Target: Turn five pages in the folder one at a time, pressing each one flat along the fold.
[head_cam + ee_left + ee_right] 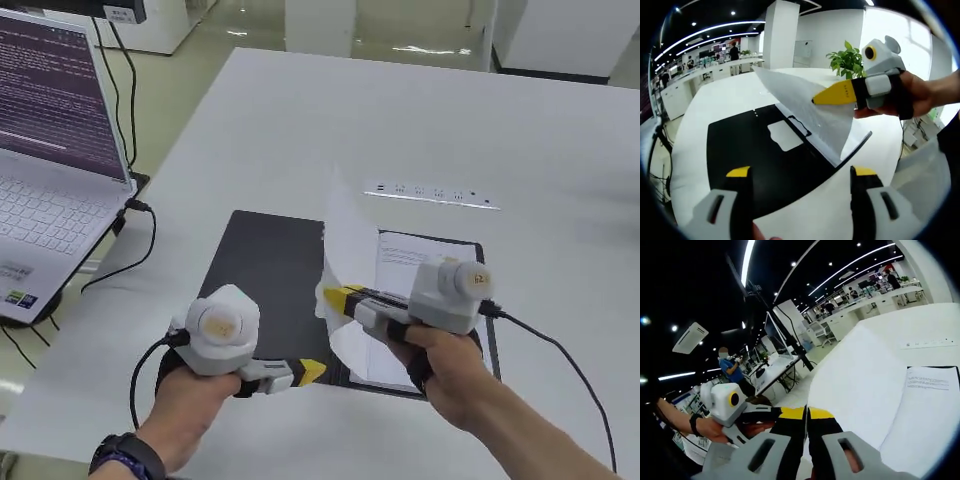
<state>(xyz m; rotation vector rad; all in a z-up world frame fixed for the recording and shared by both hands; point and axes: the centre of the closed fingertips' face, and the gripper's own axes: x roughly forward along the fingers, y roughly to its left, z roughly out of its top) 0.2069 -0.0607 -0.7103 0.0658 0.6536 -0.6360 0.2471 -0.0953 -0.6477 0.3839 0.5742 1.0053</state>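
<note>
On the white table (300, 120) the black folder (260, 270) lies open. One page (350, 235) stands mid-turn above its fold, pinched by the right tongs (335, 297). It is not yet pressed flat (how many pages are already turned, I cannot tell). The left tongs (800, 172) hover, spread, at the folder's near edge.

R tool (335, 296) pinches lifted page (348, 235) over blk folder (265, 280); L tool (311, 372) at near edge

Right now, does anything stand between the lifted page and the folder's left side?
Nothing lies on the black left cover. The open left tongs hover at its near edge, so the page may brush them.
</note>
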